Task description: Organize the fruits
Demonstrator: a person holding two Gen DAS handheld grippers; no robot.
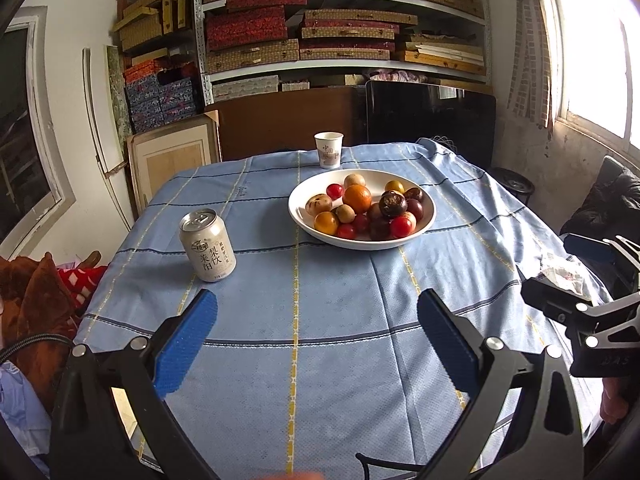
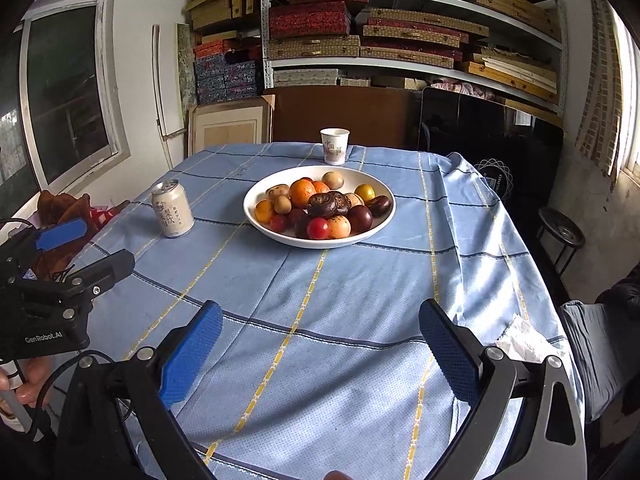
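Two hand-held grippers (image 1: 316,344) (image 2: 320,346) wide apart, empty

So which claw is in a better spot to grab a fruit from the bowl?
Probably the right claw: the bowl sits almost straight ahead of it. From the left claw, the bowl lies off to the right. Both are open and empty.

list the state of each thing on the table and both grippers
left gripper: open, empty, over the cloth
right gripper: open, empty, over the cloth
bowl: upright, full of fruit
can: upright, tab flat, looks unopened
cup: upright, contents not visible
cloth: spread flat, rumpled at the right edge
tissue: crumpled, at the cloth's right edge
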